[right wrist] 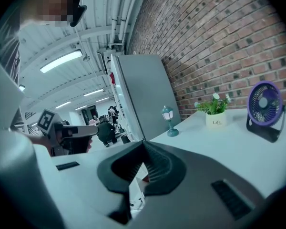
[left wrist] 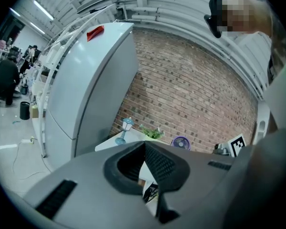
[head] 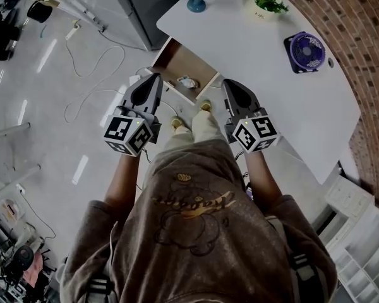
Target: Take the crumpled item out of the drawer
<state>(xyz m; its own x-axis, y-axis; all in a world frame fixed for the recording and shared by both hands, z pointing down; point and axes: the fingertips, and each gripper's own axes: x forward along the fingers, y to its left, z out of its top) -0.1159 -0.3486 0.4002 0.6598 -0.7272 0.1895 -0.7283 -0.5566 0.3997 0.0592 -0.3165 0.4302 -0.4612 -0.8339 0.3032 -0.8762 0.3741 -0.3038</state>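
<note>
While you hold both tools near the open brown wooden drawer (head: pixel 179 58), your left gripper (head: pixel 155 77) is beside its left corner and your right gripper (head: pixel 230 84) just off its right, each with jaws pressed together (nothing between them). The small pale crumpled item (head: pixel 188 82) lies inside the drawer, near its front panel.

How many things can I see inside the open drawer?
1: a crumpled item near the front of the drawer. Its back part, under the table, may hide more.
</note>
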